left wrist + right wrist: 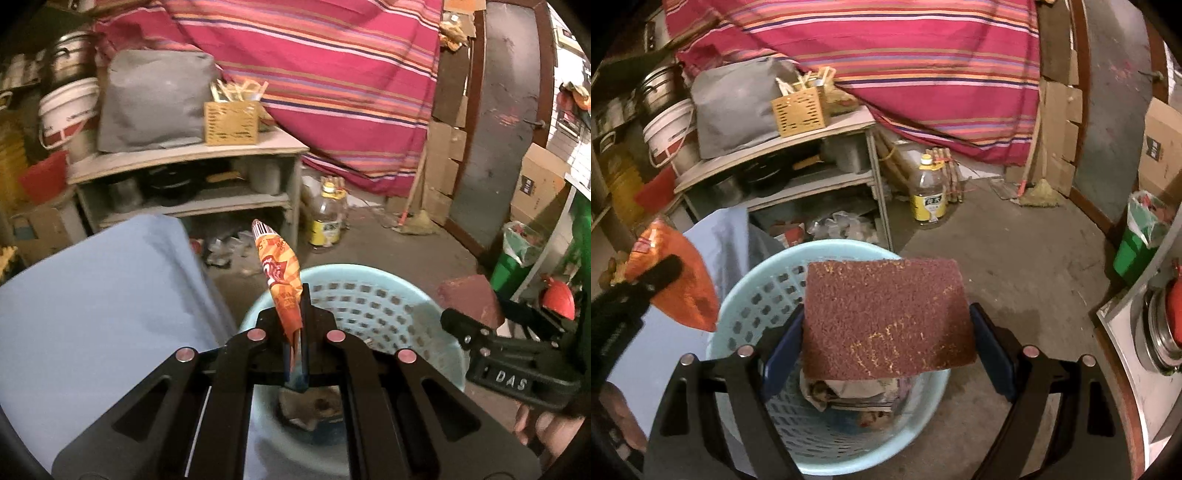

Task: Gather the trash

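Two pieces of trash are in hand, both hovering at the pale blue perforated plastic basket [746,306] on the concrete floor [1015,258]. Step, as I judge it: the carry is done and the drop is due.

Left hand-held gripper [295,325]: jaws fully closed, pinching the lower end of a crumpled orange-and-red printed snack wrapper [277,269]. Wrapper stands upright out of the jaws, over the basket's near-left rim [255,314]. Glossy, thin, creased; likely to cling or flutter when let go.

Right hand-held gripper [886,350]: jaws spread wide, clamped on the two side edges of a flat, dark red, coarse-grained rectangular pad [890,317], worn to yellowish flecks in patches. Pad sits roughly level, directly above the basket mouth. Looks stiff enough to fall flat.

Basket already holds crumpled paper and scraps [849,395] at the bottom.

Next move calls for: open the right jaws first, since the pad is centred; bring the left wrapper further in over the opening before releasing, as it rides close to the rim and beside the blue cloth-covered surface [92,295].
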